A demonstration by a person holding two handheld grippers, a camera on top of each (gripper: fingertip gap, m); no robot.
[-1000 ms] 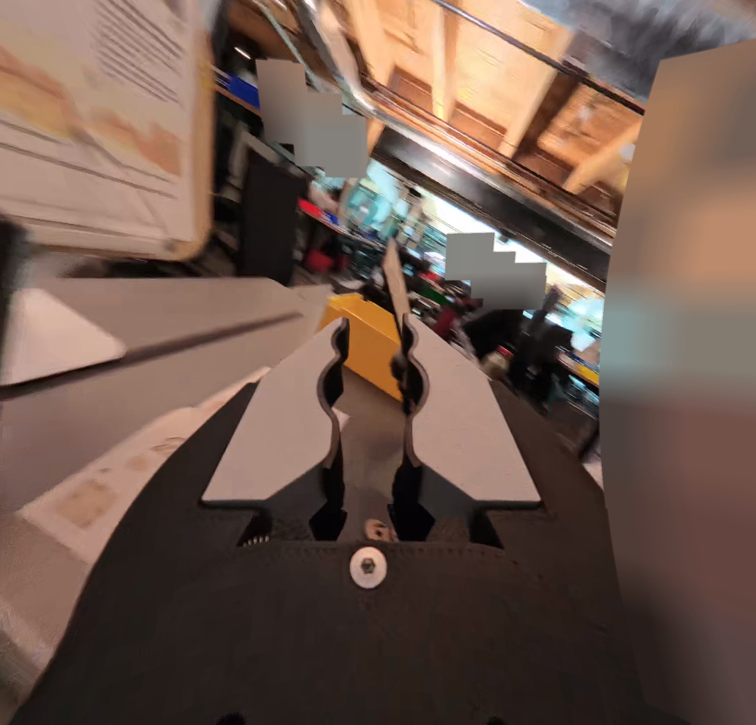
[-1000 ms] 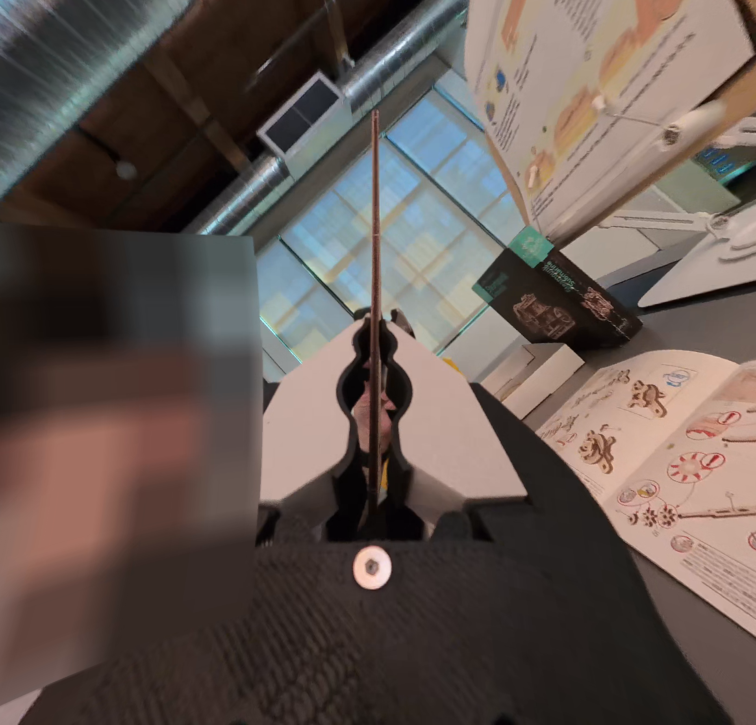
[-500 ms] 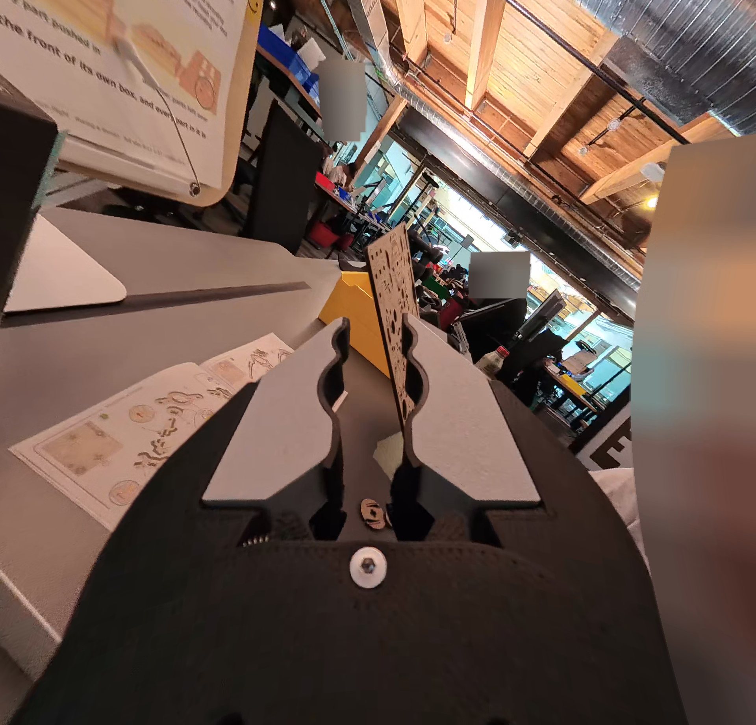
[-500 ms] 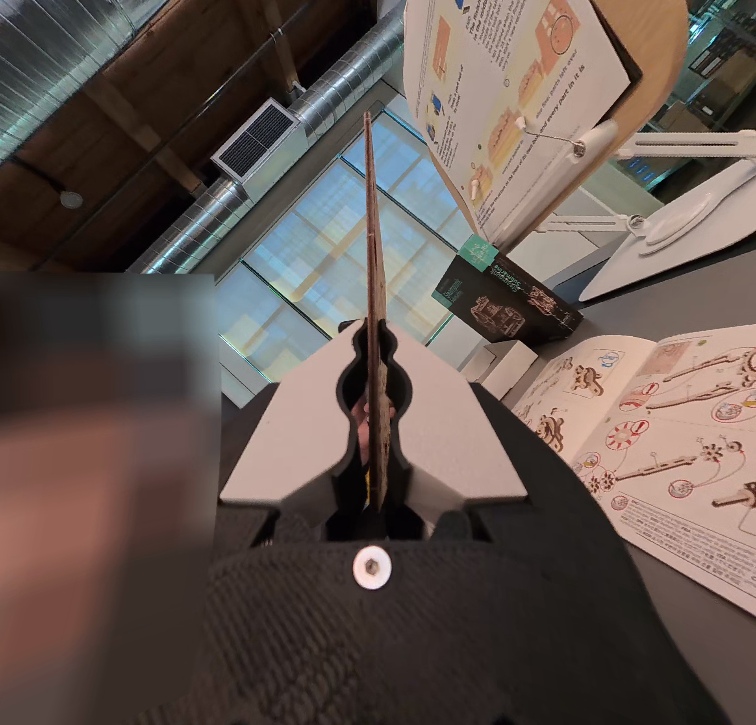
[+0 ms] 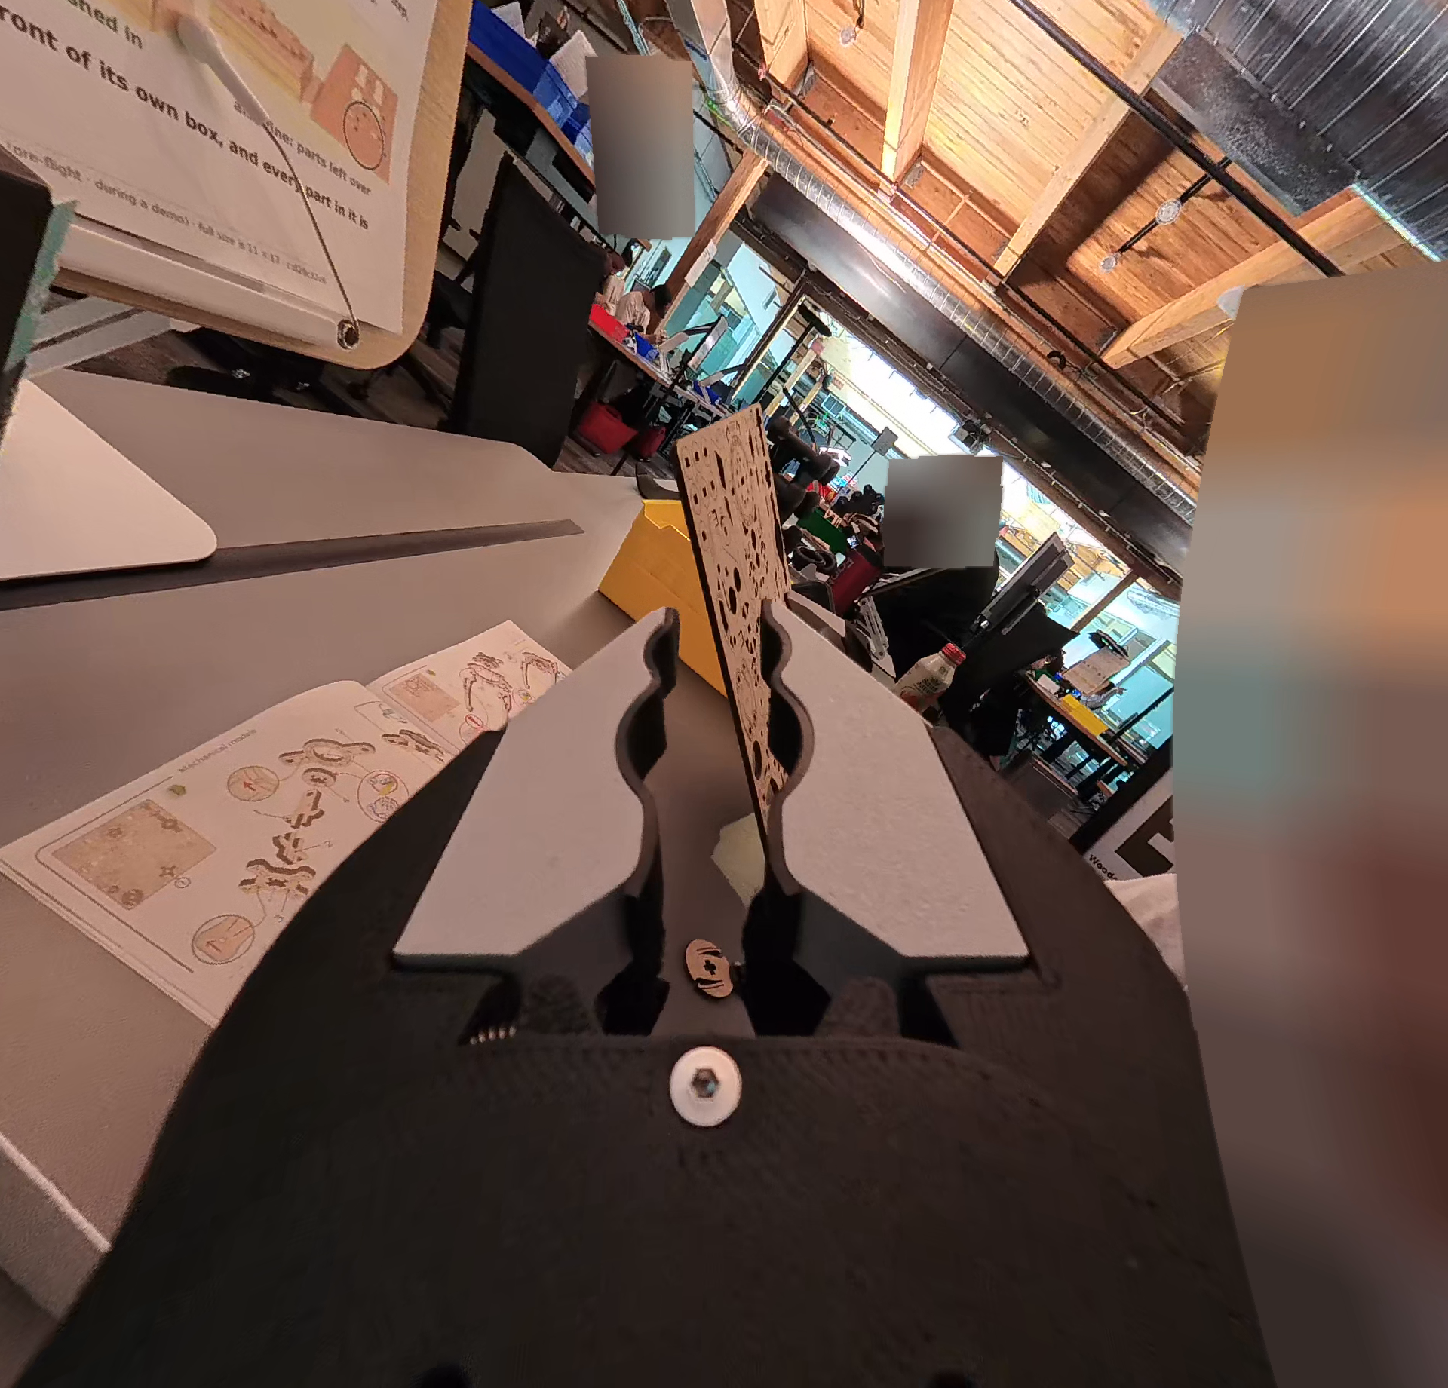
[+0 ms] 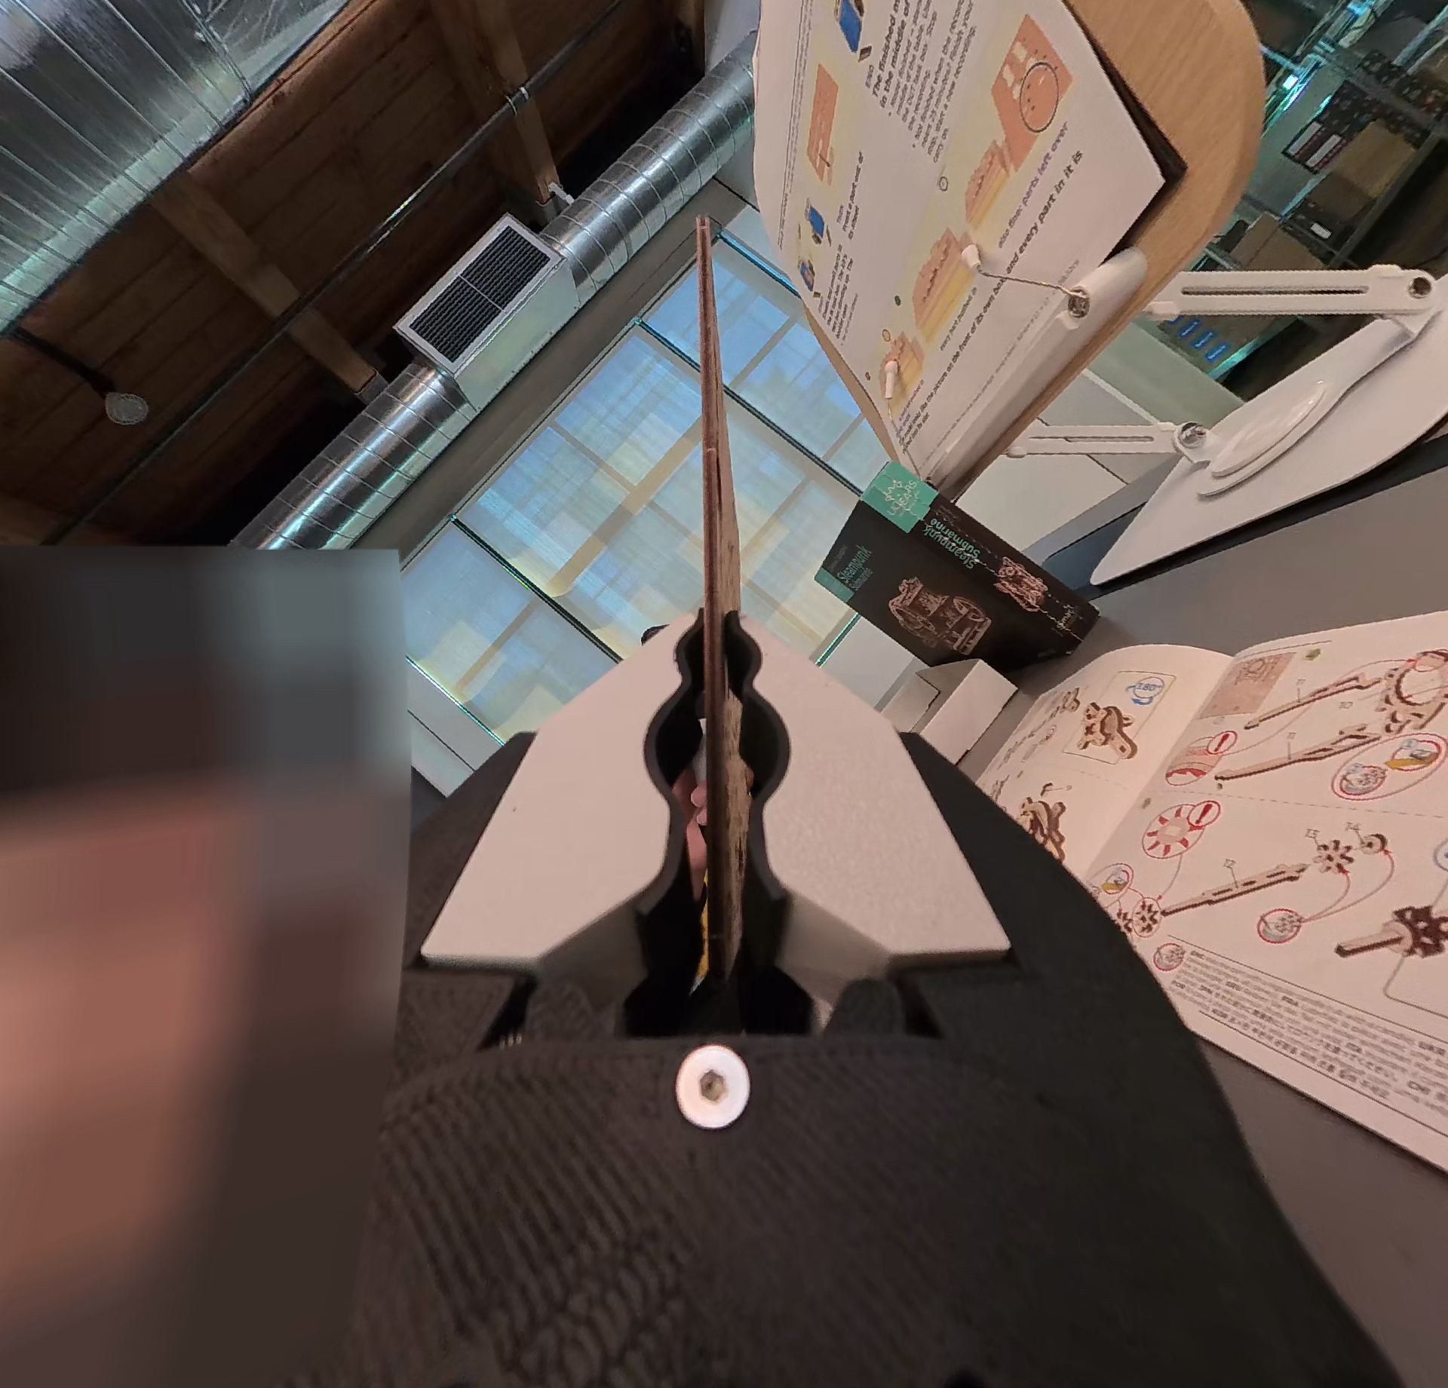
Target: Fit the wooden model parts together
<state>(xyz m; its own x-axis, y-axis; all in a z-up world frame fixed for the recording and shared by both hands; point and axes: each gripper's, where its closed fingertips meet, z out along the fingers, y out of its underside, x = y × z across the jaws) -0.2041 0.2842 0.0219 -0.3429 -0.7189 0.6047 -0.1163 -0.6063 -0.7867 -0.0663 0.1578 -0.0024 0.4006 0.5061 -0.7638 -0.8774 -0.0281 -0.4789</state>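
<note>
The grey tabletop [image 5: 329,489] is carrying an open instruction booklet [image 5: 258,810], a white stand base [image 5: 86,504] and a yellow bin [image 5: 666,575] at its far edge. The room is showing a timber-beamed ceiling [image 5: 979,97] with silver ducting [image 6: 392,449], and large windows [image 6: 595,473].

In the left wrist view, the left tool [image 5: 713,645] is standing parted, its fingers [image 5: 548,802] well apart. The wooden parts sheet [image 5: 733,567] is rising upright just beside the right-hand finger; whether it is touching that finger cannot be determined. Its lower edge is hidden behind the finger. A small round wooden piece [image 5: 709,968] is lying deep between the fingers, near the tool's body.

In the right wrist view, the right tool [image 6: 717,630] is clenched on the wooden parts sheet [image 6: 714,489], seen edge-on and pointing up toward the ceiling. Its base is running down out of sight between the fingers.

Only the right wrist view is showing the dark kit box [image 6: 956,590] leaning near the stand, a small white box [image 6: 971,696] beside it, and the white stand arm [image 6: 1254,293] holding the instruction board [image 6: 940,136]. Only the left wrist view is showing the sheet's cut-out face and the distant workbenches [image 5: 1081,708]. Blurred patches are covering parts of both views.
</note>
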